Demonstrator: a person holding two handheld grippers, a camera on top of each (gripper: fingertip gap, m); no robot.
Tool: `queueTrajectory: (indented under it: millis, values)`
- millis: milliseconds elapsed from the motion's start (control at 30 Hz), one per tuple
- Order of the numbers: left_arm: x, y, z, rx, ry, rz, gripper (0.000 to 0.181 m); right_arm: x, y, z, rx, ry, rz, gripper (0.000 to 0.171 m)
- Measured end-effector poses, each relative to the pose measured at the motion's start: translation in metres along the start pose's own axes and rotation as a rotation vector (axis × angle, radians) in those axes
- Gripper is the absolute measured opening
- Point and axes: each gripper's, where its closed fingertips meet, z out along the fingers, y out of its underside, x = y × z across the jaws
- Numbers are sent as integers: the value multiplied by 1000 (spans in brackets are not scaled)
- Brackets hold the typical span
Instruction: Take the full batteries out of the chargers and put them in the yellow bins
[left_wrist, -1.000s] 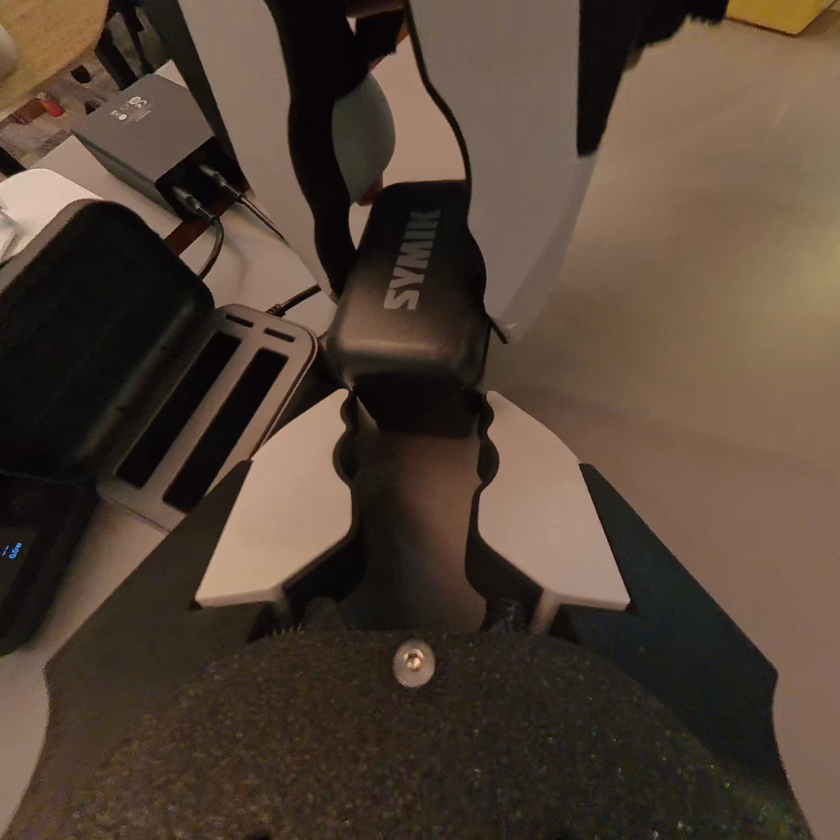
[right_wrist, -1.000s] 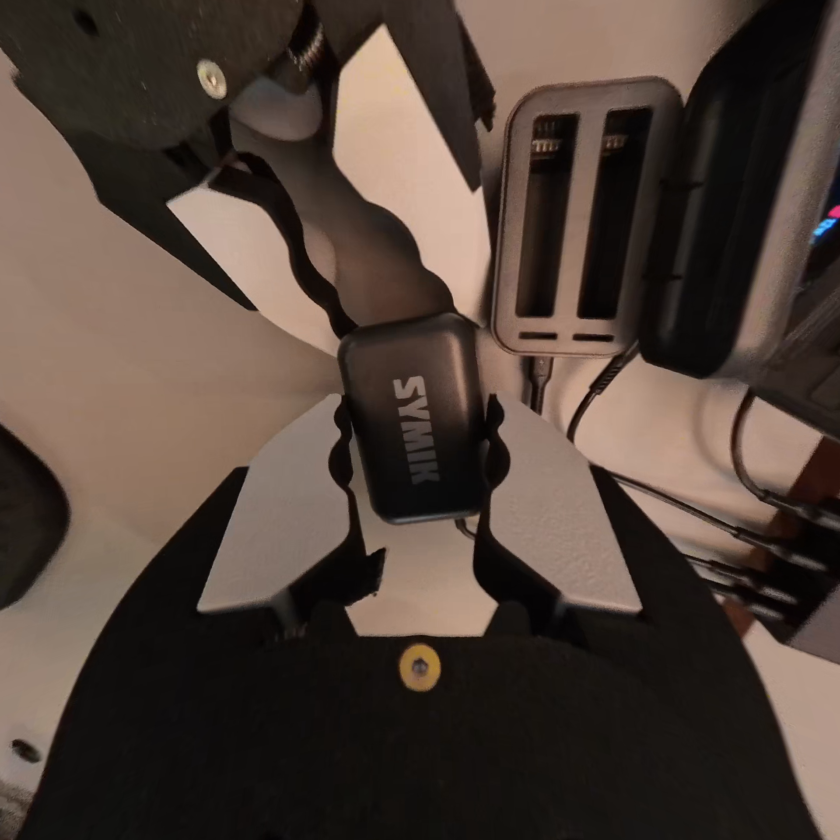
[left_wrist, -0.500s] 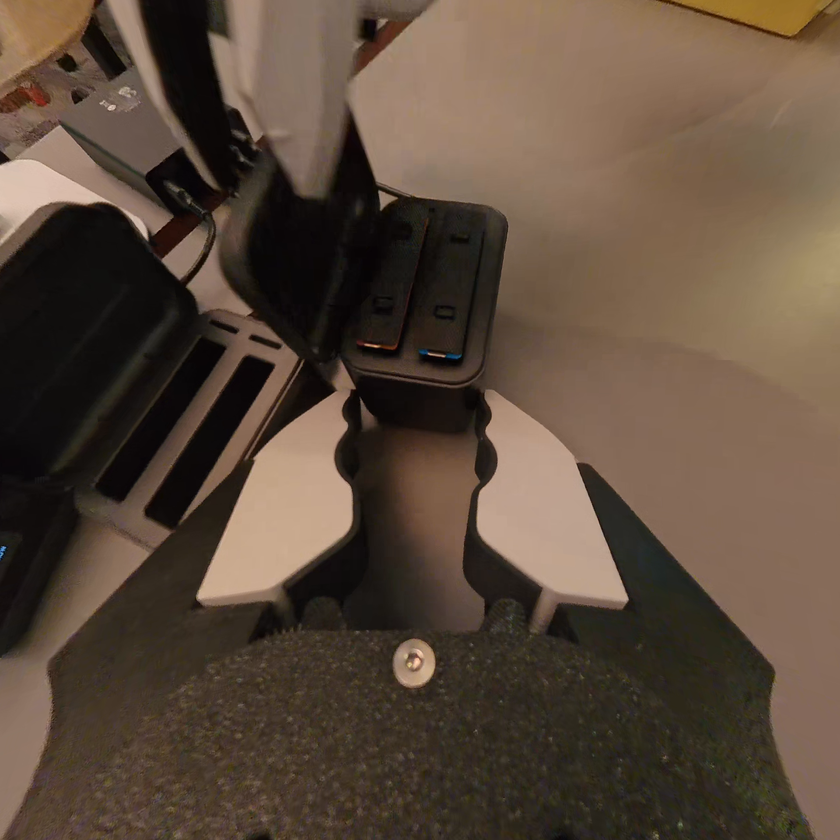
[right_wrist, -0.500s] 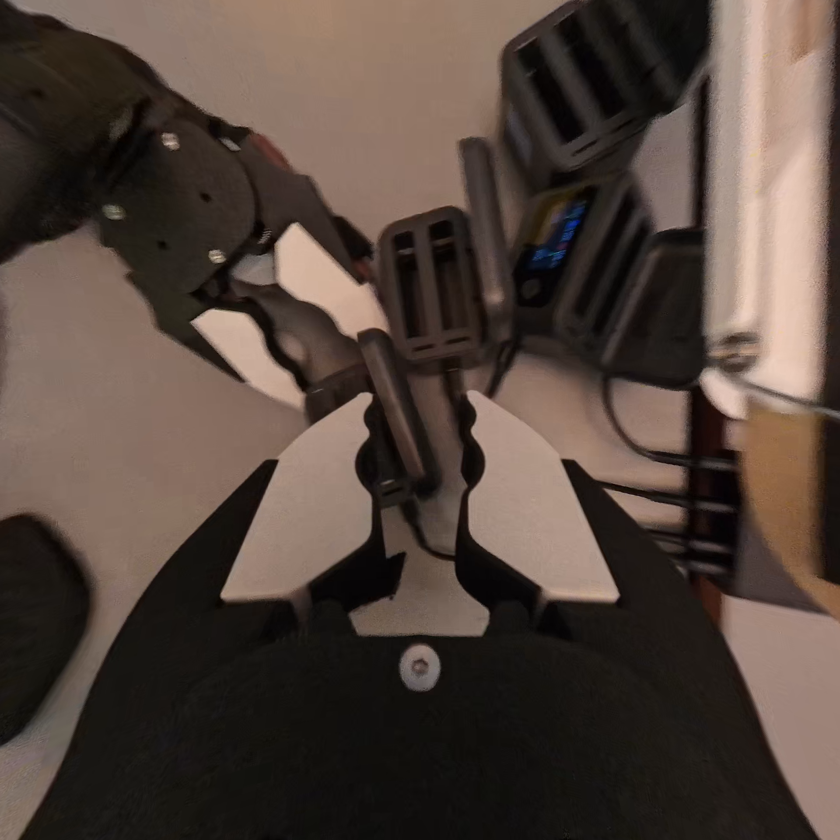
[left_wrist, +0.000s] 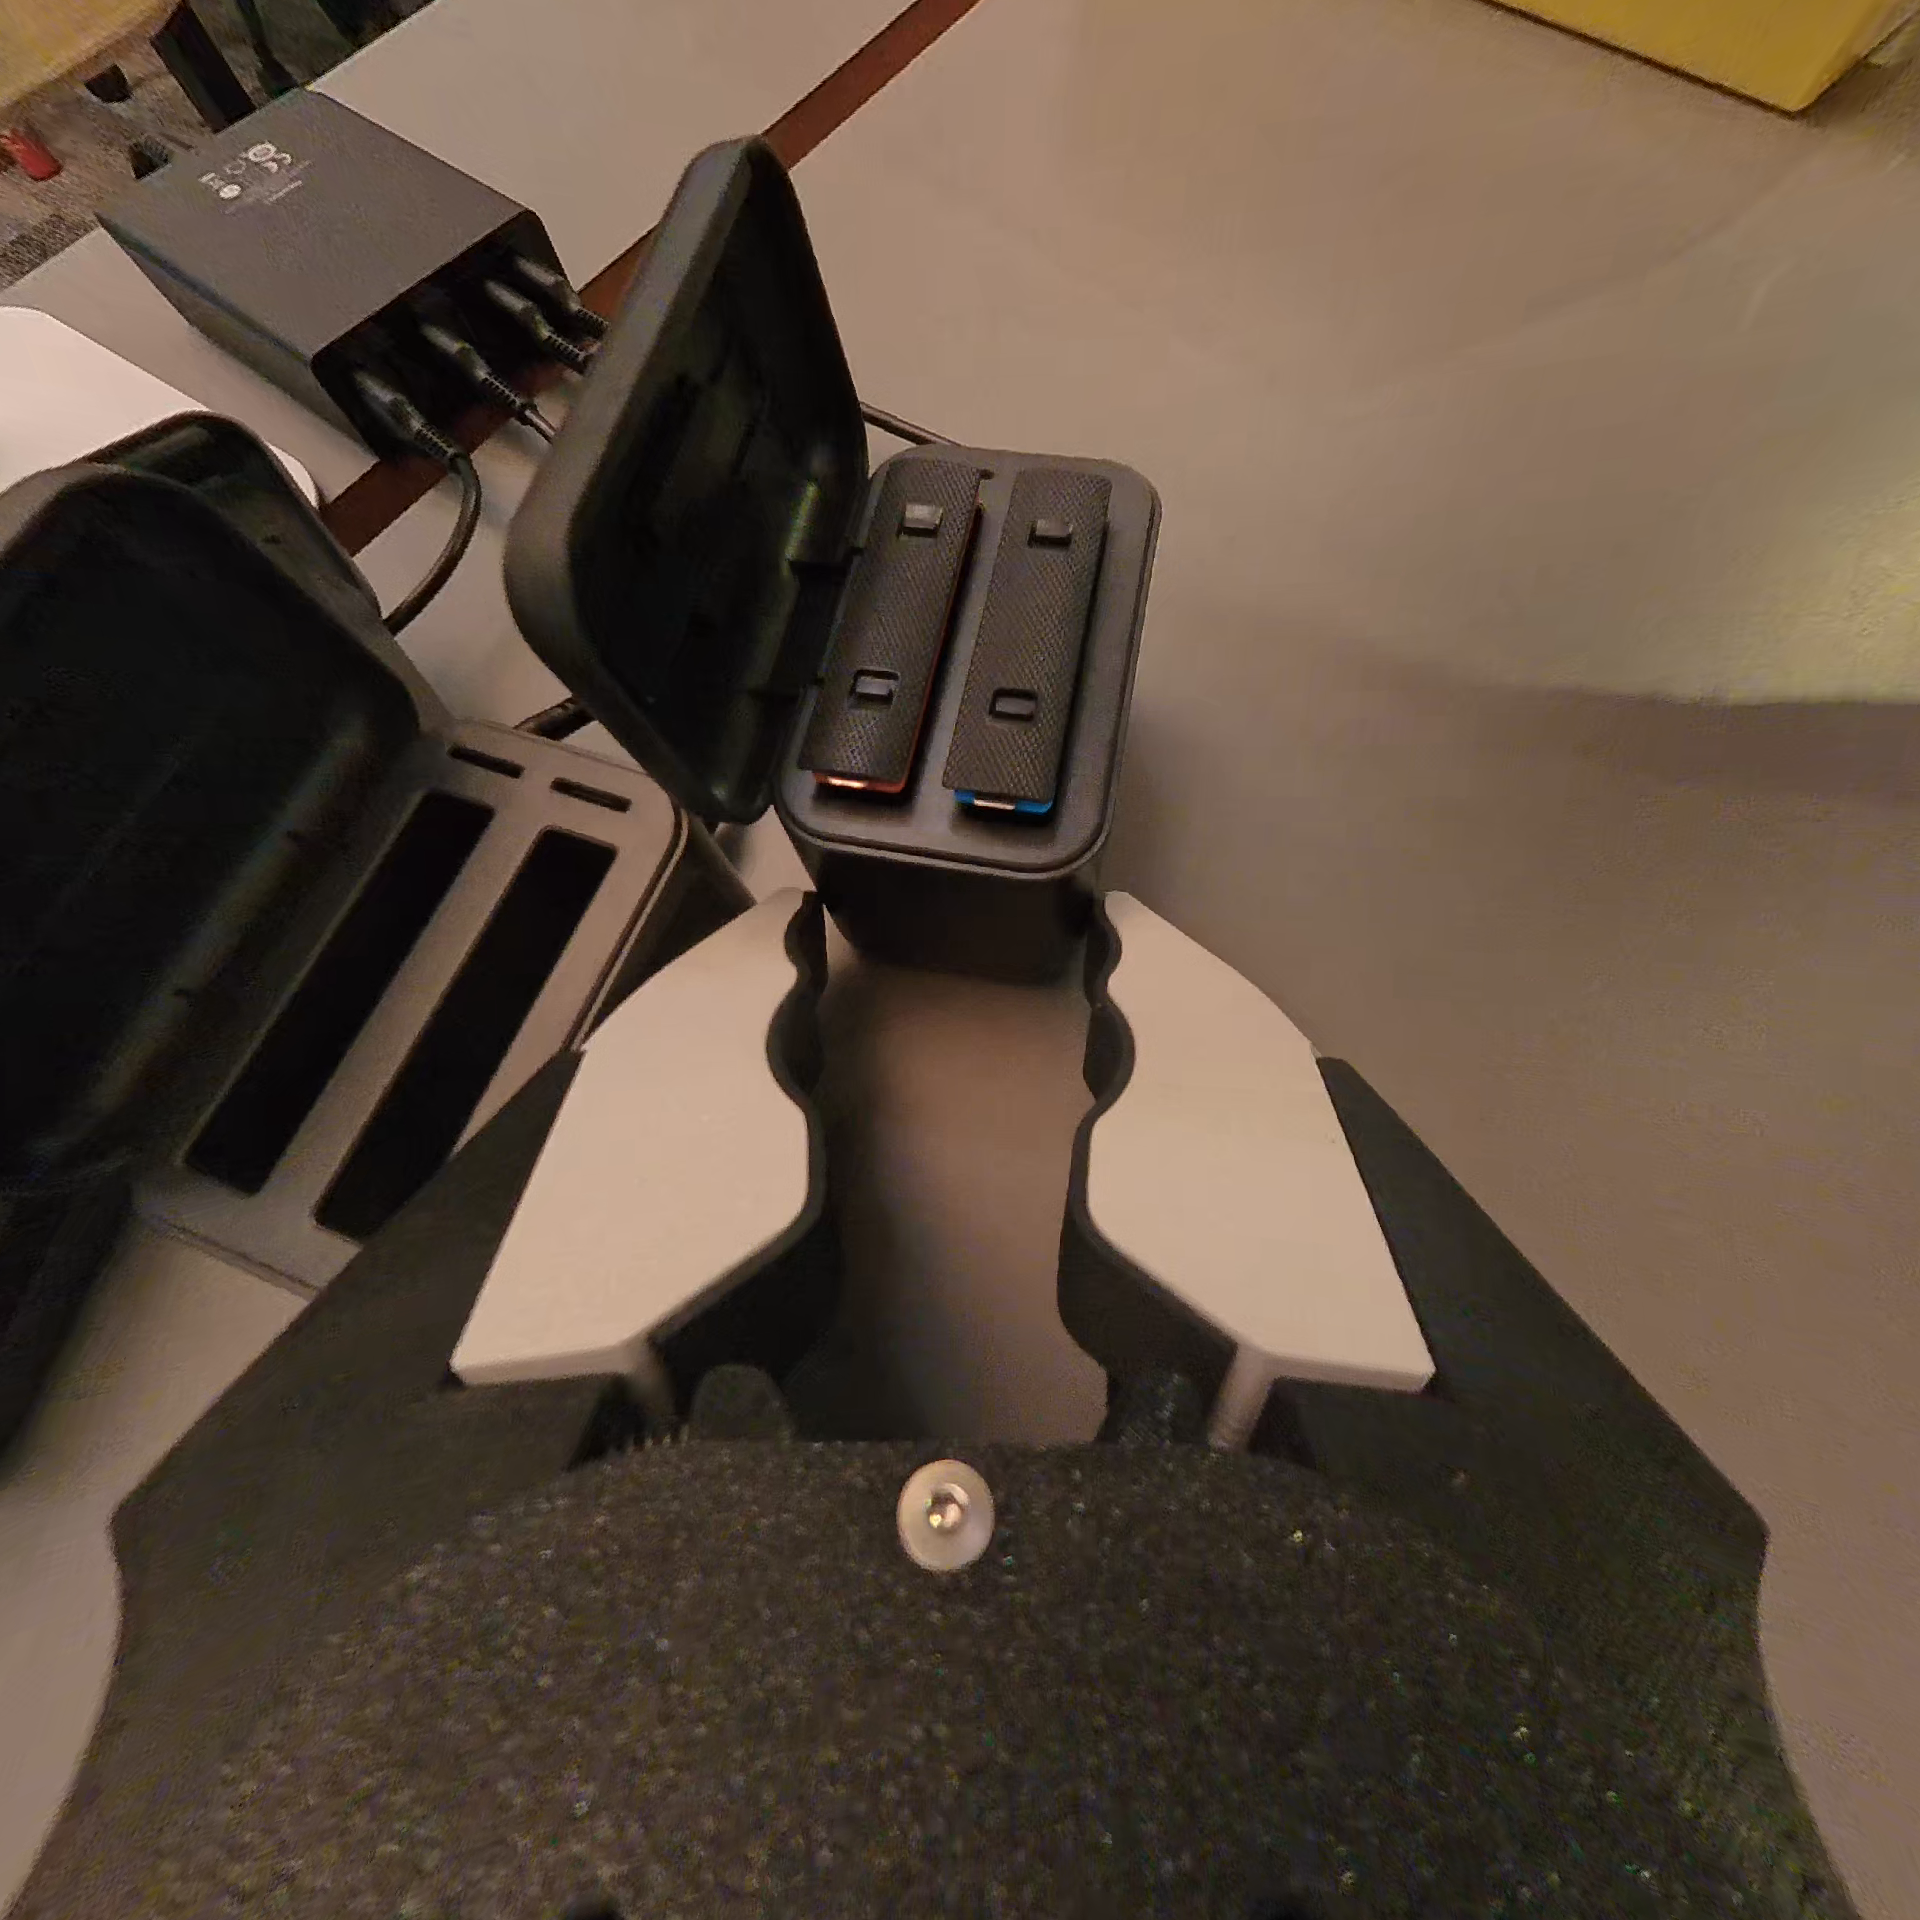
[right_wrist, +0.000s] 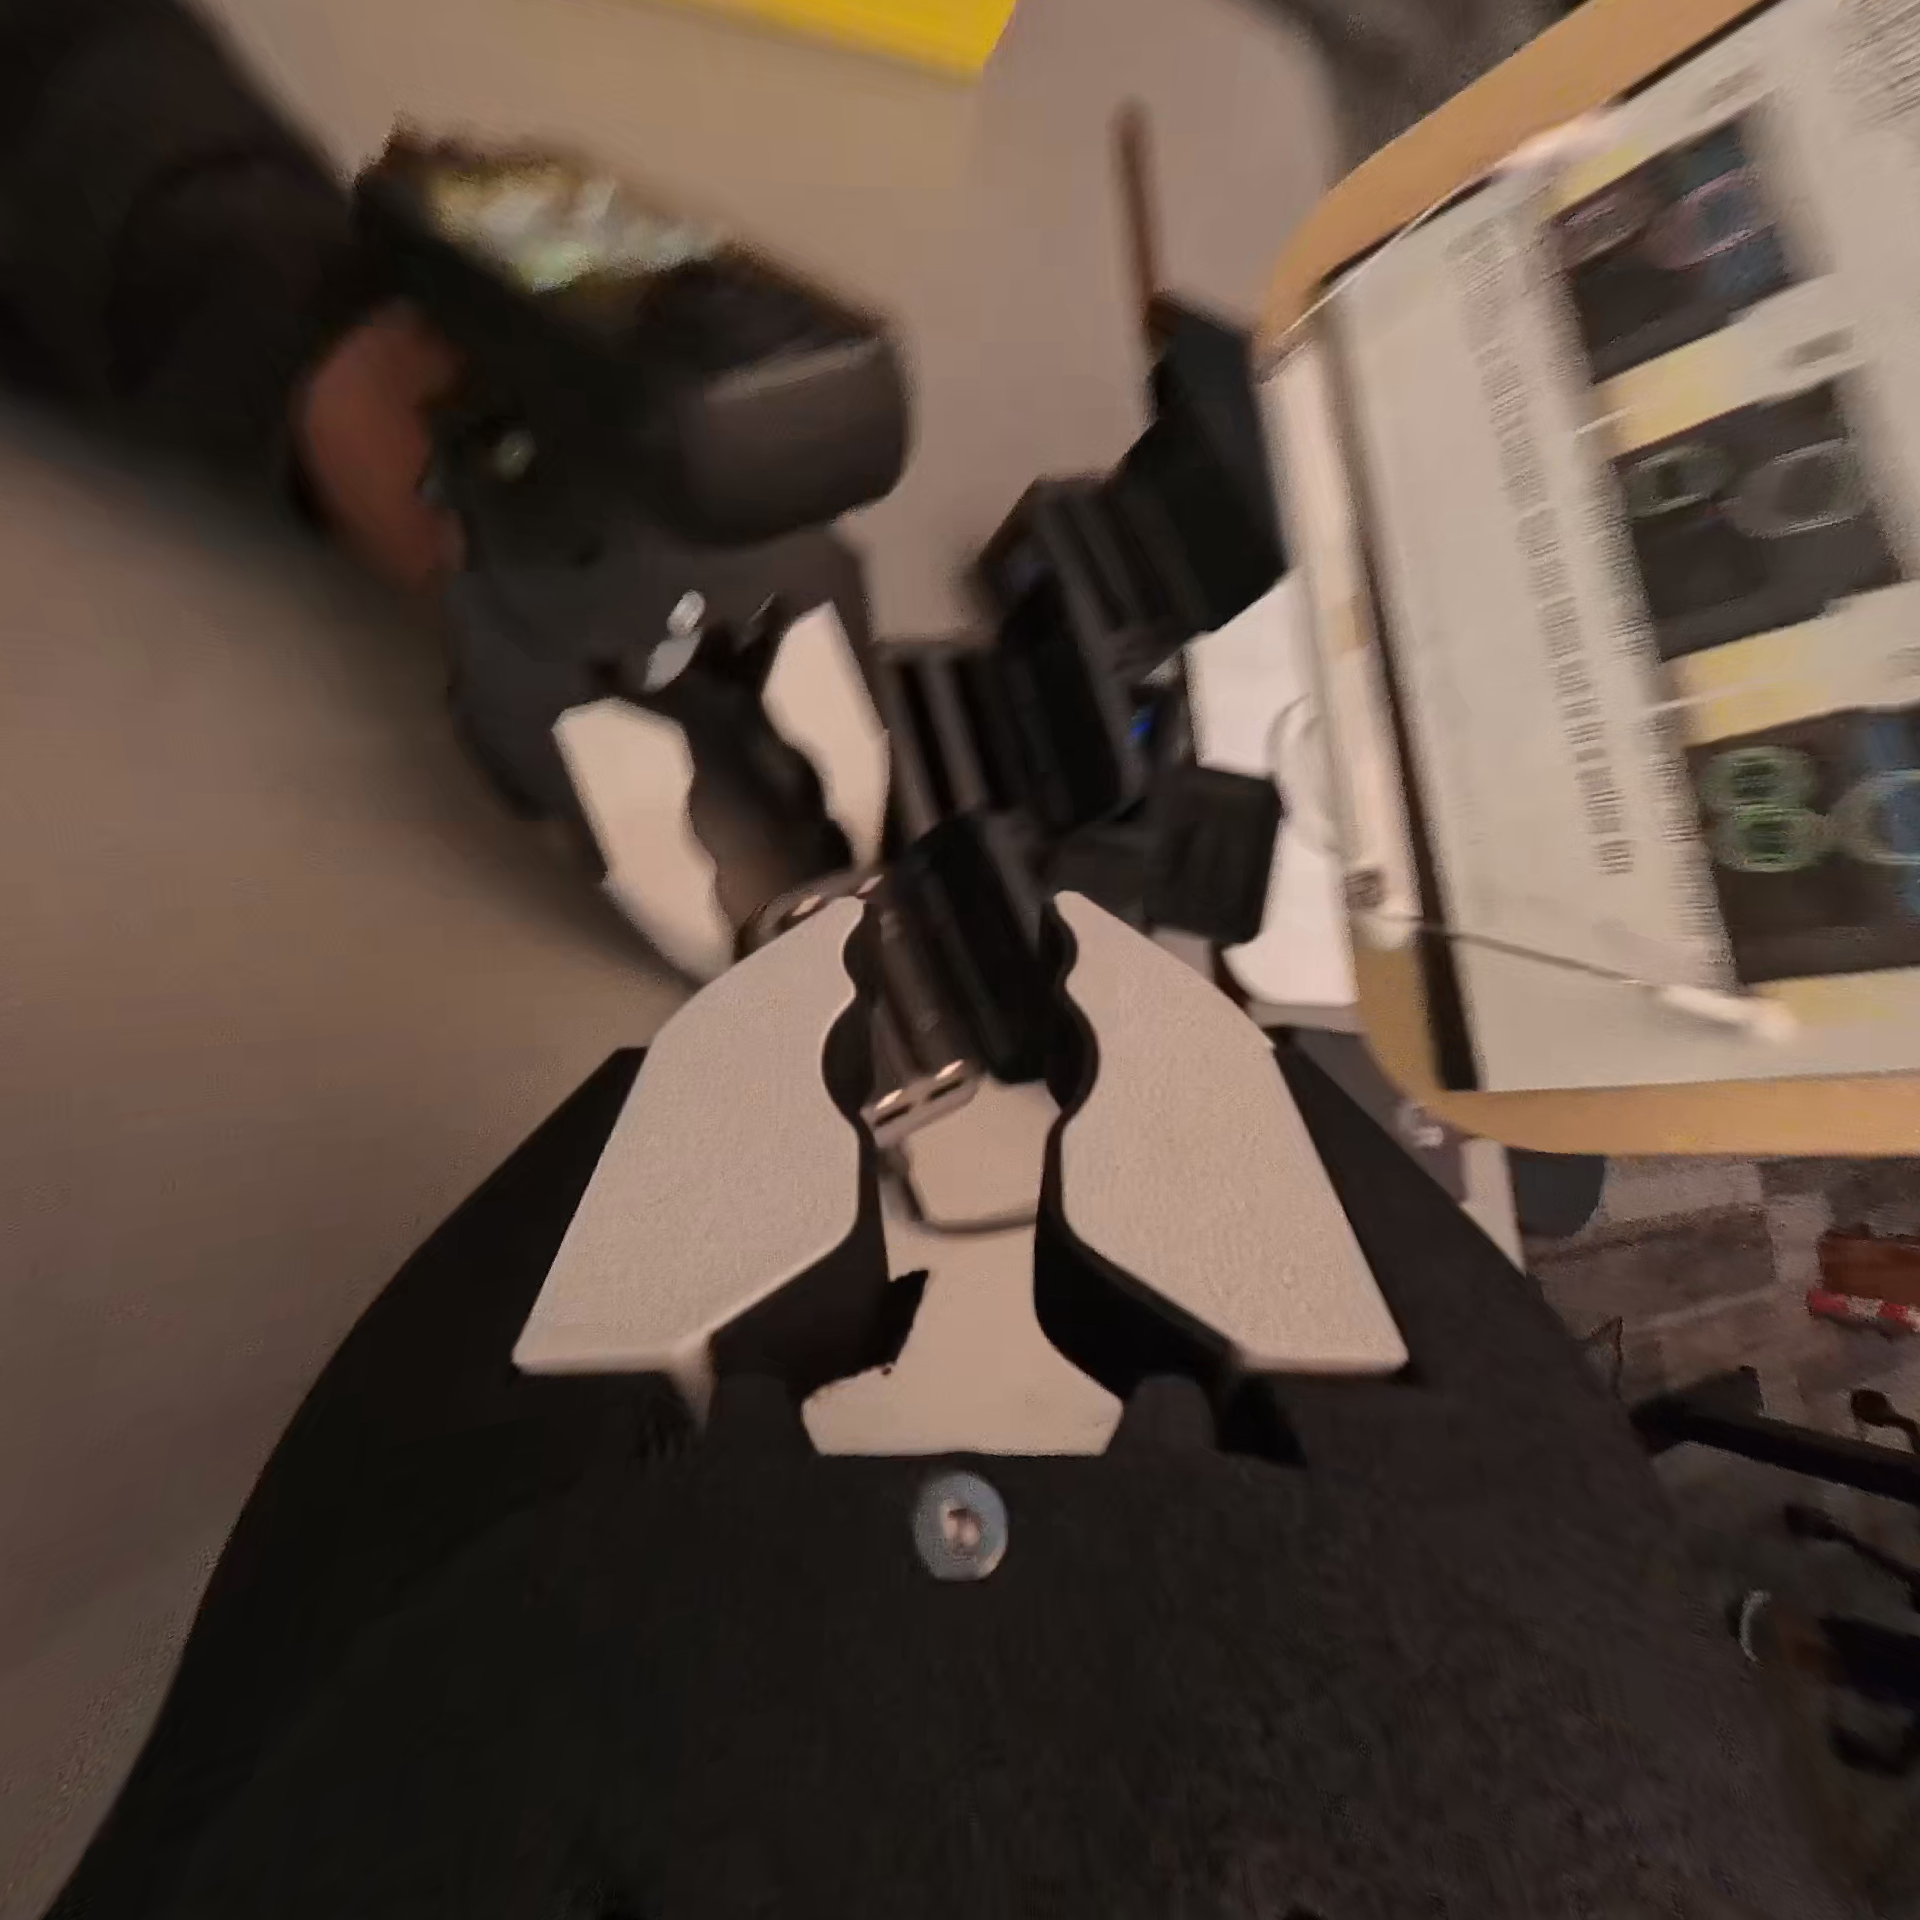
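Observation:
In the left wrist view my left gripper is shut on the near end of a black charger. Its lid stands open to the left. Two black batteries sit in it, one with an orange end and one with a blue end. A corner of a yellow bin shows at the top right. The right wrist view is blurred. My right gripper has its jaws a narrow gap apart and holds nothing. The charger and the left gripper show beyond it.
An empty grey two-slot charger with its dark lid open lies left of the held one. A black power hub with cables stands behind. A large framed board stands at the right. A hand holds the left gripper. There is about 12 cm between the tips of the two grippers.
My right gripper swung the charger lid open, let go of it and pulled back out of the left wrist view. My left gripper kept its hold on the charger body.

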Motion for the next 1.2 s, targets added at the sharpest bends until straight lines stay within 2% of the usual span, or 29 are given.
queueTrajectory:
  millis: [167, 367, 767, 900, 1200]
  values:
    - [0, 0, 0, 0, -1, 3, 48, -28, 43, 25, -266, -190, -121, 31]
    - [0, 0, 0, -1, 0, 3, 48, -29, 61, 46, -429, -314, -206, 24]
    - [0, 0, 0, -2, 4, -1, 48, -30, 60, 47, -556, -448, -232, 21]
    - [1, 0, 0, -2, 4, -2, 48, -27, 60, 49, -571, -486, -215, 14]
    - [0, 1, 0, -4, 7, -5, 48, -27, 60, 50, -567, -447, -275, 14]
